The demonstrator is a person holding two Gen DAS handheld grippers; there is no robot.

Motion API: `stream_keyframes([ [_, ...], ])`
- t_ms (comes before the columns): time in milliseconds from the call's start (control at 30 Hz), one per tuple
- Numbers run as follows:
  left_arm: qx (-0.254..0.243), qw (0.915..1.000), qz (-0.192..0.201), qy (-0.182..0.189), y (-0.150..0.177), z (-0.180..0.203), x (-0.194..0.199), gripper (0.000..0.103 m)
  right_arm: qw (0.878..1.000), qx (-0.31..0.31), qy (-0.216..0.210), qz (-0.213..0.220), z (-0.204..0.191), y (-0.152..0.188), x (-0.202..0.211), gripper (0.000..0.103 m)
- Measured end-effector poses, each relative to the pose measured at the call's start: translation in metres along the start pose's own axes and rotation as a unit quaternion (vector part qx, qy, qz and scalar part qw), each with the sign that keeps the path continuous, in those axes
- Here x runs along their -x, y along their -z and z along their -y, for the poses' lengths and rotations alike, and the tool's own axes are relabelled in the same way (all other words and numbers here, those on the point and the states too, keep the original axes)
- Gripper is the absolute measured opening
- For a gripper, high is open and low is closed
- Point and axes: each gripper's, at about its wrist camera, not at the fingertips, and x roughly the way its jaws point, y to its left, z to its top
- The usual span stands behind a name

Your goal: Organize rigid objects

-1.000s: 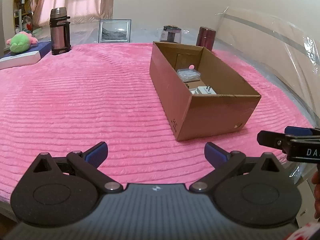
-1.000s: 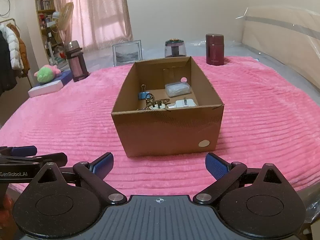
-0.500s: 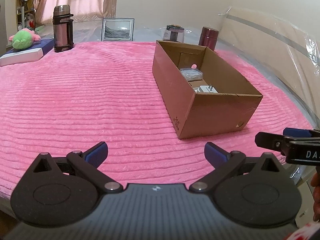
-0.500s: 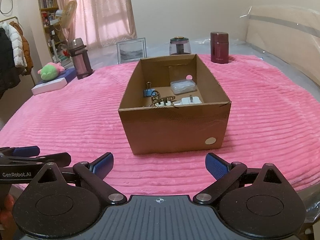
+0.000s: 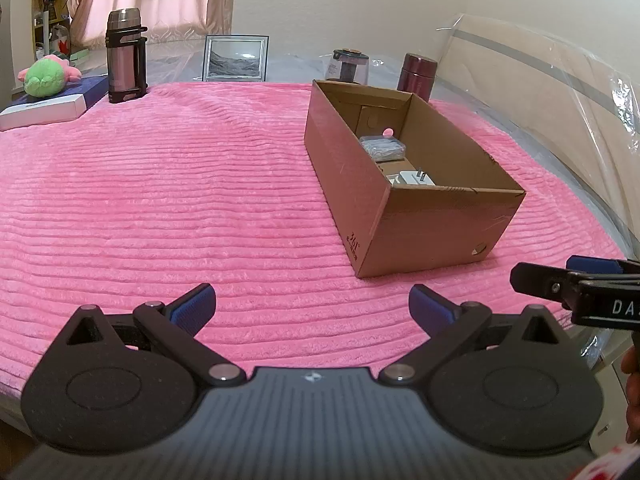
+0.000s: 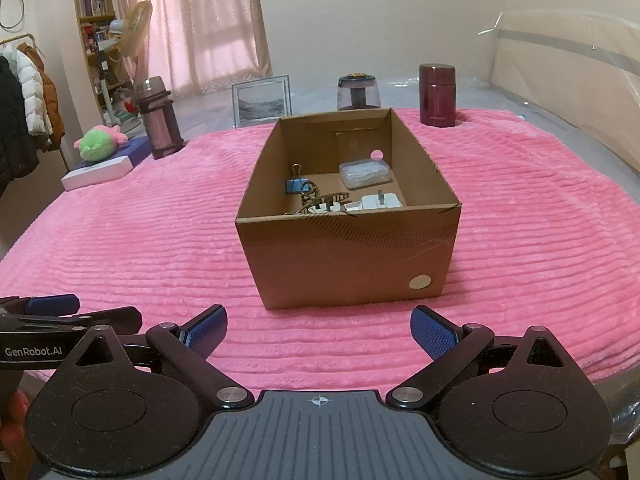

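Cardboard box (image 6: 348, 256) is seen standing open-topped on the pink ribbed blanket (image 6: 160, 248) of the bed, toward the blanket's right half, with its long axis running from the near edge toward the far edge. In the left wrist view the box (image 5: 436, 232) is turned so that a near corner is presented and the long axis slants away to the upper left.

Inside, a blue binder clip (image 6: 295, 185) is found by the left wall, a clear plastic case (image 6: 364, 173) near the far wall, a white plug adapter (image 6: 380, 202) with prongs pointing up against the near wall, and a brown tangled item (image 6: 320, 202) beside it that cannot be identified.

The left gripper (image 5: 312, 304) and the right gripper (image 6: 319, 330) are held over the blanket's near edge, short of the box; on each, the fingers are spread wide and nothing is held.

Along the far edge a steel thermos (image 5: 125, 56), a picture frame (image 5: 236, 59), a glass jar (image 6: 357, 93) and a maroon flask (image 6: 437, 95) are set upright.
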Motion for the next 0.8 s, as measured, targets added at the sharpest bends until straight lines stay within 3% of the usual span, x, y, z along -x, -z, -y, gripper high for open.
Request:
stream_keyframes([
  [800,0.004,1.0,0.0,-0.001,-0.0004,-0.002,-0.0013,0.101,1.0,0.0,0.0,0.0,0.0,-0.0002,-0.0002,0.096],
])
